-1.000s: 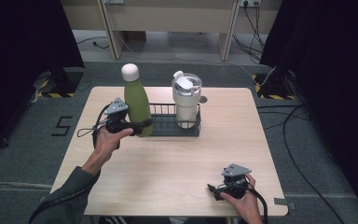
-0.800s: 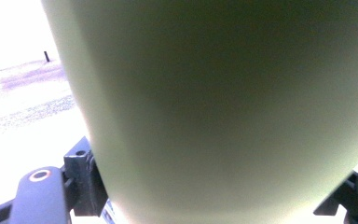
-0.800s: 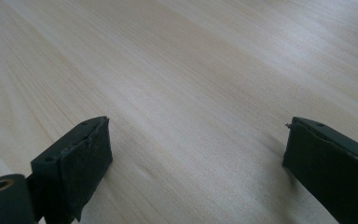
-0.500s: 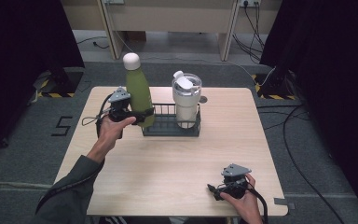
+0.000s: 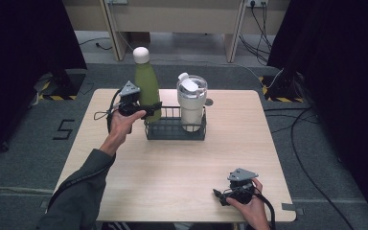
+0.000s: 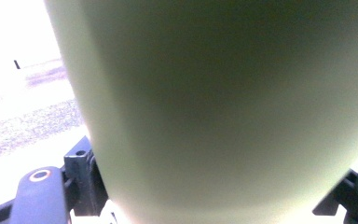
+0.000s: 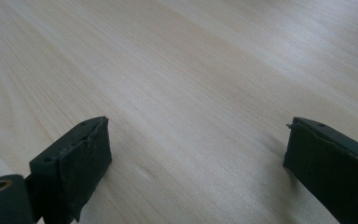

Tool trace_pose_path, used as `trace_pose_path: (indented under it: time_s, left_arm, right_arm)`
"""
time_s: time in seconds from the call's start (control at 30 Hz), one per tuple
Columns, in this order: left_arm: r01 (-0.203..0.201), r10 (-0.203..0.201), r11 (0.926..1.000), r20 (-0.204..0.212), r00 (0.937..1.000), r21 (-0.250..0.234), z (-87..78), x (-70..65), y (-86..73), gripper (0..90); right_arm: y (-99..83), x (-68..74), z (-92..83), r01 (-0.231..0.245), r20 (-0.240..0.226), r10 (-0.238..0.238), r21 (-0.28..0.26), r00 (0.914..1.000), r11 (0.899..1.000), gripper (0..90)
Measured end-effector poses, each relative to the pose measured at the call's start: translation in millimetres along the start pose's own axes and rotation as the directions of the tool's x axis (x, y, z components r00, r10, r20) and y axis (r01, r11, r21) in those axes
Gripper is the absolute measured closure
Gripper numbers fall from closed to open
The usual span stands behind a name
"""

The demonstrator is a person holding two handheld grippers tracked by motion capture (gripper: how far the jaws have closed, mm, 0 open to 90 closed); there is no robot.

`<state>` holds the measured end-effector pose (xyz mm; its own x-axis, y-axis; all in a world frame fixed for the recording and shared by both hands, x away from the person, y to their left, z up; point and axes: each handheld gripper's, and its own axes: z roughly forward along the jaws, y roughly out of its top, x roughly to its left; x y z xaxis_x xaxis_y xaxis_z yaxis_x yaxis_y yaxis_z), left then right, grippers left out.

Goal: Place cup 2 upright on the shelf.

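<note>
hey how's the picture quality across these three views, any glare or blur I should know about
High view: even light, sharp on the green bottle and the table, dark at both sides. Left gripper view: the bottle sits too close, soft and featureless, background blown out white. Right gripper view: wood grain clear, the right tool slightly soft.

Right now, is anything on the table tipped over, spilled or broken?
No, nothing stands out. The green bottle is upright in the left gripper, at the wire basket's left end. The white tumbler stands upright inside.
</note>
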<state>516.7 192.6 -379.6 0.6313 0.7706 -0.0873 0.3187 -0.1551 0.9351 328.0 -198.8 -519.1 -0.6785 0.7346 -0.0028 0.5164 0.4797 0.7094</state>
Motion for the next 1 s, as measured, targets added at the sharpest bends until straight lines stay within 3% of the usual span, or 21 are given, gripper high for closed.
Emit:
trace_pose_path:
  time_s: [0.67,1.0]
  left_arm:
    - [0.011,-0.011,0.9999,0.001,0.9999,-0.007,34.0,-1.2,-9.8,20.3]
    - [0.014,-0.014,0.9998,0.002,0.9999,-0.011,41.5,-0.7,-18.6,20.3]
  right_arm:
    - [0.2,-0.2,0.5,0.006,-0.002,-0.006,-0.001,1.0,1.0,6.8]
    - [0.2,0.3,0.5,0.001,-0.002,-0.001,0.001,1.0,1.0,6.7]
